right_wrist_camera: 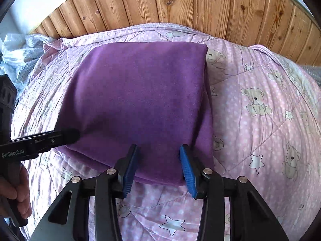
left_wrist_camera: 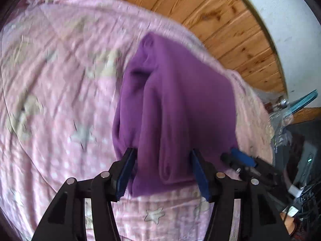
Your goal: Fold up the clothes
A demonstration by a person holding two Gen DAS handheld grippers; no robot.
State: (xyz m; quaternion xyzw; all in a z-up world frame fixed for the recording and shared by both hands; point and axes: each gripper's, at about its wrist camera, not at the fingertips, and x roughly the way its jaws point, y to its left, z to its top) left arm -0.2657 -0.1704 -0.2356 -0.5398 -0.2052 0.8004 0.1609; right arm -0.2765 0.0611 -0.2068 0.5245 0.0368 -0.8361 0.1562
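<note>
Purple garment [right_wrist_camera: 138,98] lies on the bed, already a compact rectangle in the right wrist view; the left wrist view, blurred, shows rolled layers along its near edge. Folding looks nearly done; perhaps 1 last fold or a tidy-up remains.

Left hand-held gripper [left_wrist_camera: 163,170]: jaws wide, straddling the near edge, not pinching. Right hand-held gripper [right_wrist_camera: 158,168]: jaws wide at the near hem, nothing held.

Surface: pink quilt [right_wrist_camera: 260,104] with teddy bears and stars. Behind it, wooden plank wall [right_wrist_camera: 180,2].
</note>
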